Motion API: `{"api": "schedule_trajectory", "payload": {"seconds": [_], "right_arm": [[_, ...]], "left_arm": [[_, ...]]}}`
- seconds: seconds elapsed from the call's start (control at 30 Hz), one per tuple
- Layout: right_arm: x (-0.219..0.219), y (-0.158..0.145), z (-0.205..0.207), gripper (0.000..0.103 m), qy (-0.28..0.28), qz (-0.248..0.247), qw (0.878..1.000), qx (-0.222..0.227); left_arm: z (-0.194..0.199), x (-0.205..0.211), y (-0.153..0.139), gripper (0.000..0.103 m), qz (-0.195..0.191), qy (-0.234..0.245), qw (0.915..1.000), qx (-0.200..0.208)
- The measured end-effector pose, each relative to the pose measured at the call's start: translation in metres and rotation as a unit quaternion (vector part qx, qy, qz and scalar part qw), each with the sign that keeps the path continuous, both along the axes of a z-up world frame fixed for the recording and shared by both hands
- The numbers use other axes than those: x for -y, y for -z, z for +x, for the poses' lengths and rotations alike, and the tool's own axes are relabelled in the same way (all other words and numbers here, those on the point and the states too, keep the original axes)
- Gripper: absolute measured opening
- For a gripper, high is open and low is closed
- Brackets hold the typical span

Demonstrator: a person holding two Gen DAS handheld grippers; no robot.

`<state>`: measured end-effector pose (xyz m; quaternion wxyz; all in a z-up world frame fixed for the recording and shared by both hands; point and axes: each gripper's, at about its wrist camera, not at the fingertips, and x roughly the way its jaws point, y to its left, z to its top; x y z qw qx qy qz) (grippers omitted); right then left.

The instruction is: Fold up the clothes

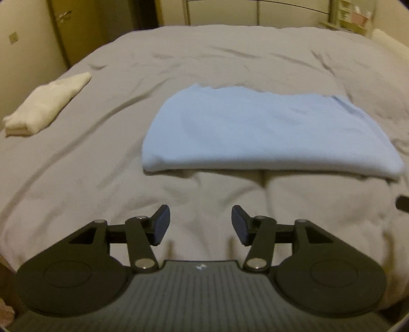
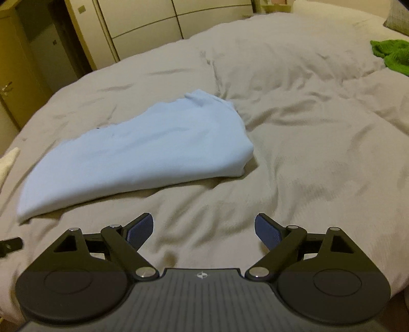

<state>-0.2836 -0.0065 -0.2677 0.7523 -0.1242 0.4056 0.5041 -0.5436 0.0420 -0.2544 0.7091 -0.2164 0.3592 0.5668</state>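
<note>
A light blue garment (image 1: 265, 132) lies folded flat on the grey bed cover (image 1: 102, 178); it also shows in the right wrist view (image 2: 138, 155). My left gripper (image 1: 200, 224) is open and empty, just short of the garment's near folded edge. My right gripper (image 2: 204, 232) is open and empty over bare cover, to the right of the garment's near edge. A folded white cloth (image 1: 46, 104) lies at the left of the bed. A crumpled green garment (image 2: 391, 55) lies at the far right of the bed.
Wardrobe doors (image 2: 143, 23) and a door with a handle (image 1: 64, 16) stand beyond the bed's far edge. A shelf with small items (image 1: 352, 15) is at the back right. The other gripper's tip (image 1: 402, 203) shows at the right edge.
</note>
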Motion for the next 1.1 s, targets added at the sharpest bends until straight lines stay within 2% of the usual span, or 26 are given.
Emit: {"api": "schedule_trajectory", "payload": {"seconds": [0.2,0.4,0.73,1.1], "right_arm": [[0.028,-0.032,-0.020,0.089,-0.001,0.020,1.000,-0.003],[0.049,-0.053,-0.037,0.089,-0.016,0.039,0.999,0.005],[0.072,-0.063,-0.048,0.089,-0.027,0.054,0.998,0.004],[0.077,-0.068,-0.052,0.089,-0.023,0.052,0.998,0.011]], "left_arm": [[0.001,0.036,-0.026,0.064,0.031,0.015,0.9994,0.000],[-0.007,0.063,-0.047,0.064,0.053,0.018,0.9984,0.011],[-0.013,0.090,-0.061,0.065,0.072,0.032,0.9967,0.022],[-0.014,0.093,-0.060,0.066,0.070,0.034,0.9968,0.019]]}}
